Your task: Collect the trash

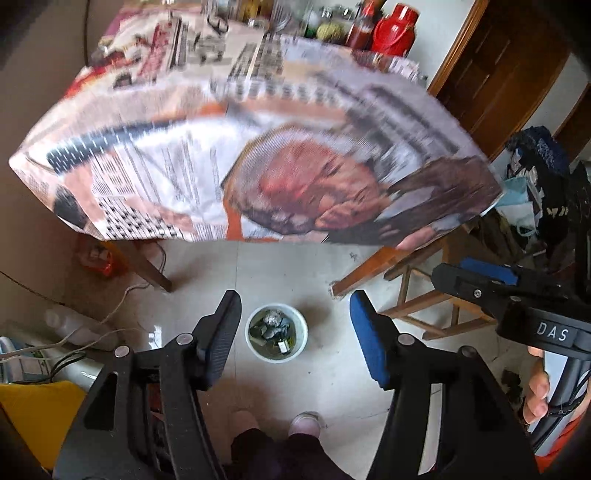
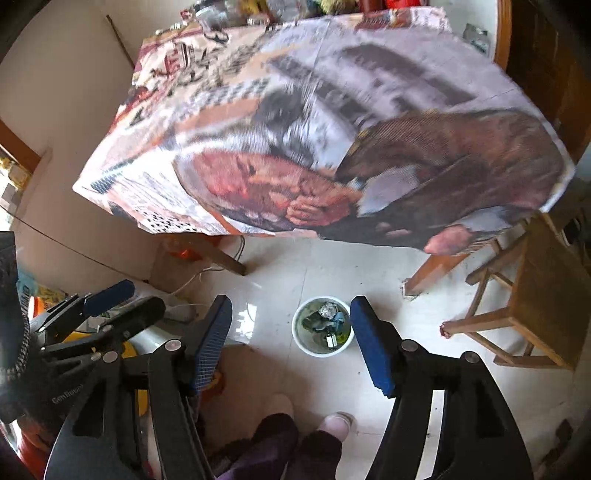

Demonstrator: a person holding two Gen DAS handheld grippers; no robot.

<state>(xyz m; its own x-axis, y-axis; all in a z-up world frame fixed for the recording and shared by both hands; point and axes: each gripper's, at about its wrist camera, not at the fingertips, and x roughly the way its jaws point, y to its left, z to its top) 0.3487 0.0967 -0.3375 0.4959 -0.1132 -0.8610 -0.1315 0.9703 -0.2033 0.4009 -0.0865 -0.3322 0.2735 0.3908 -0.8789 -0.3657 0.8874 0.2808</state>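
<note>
Your room, as it stands: pale glossy tiled floor [image 1: 332, 266], scuffed and reflecting daylight; plain beige wall [image 1: 40, 110] to your left; desk [image 2: 229, 258] on wooden legs, draped in a printed newspaper-pattern cloth [image 1: 258, 147]; wooden stool [image 2: 532, 295] to your right; dark wooden door [image 1: 509, 62] beyond; loose white cable [image 1: 122, 299] trailing across the floor.

A pale, glossy tiled floor [image 1: 332, 376] carries a small round white plastic bin [image 1: 276, 333] holding crumpled foil and dark scraps. A wooden-legged table [image 2: 432, 271] stands on it, draped in printed newspaper sheets [image 1: 258, 155], with bottles and a red jar [image 1: 394, 29] crowded along its far edge. A wooden stool [image 2: 532, 295] stands on the floor beside the table.
</note>
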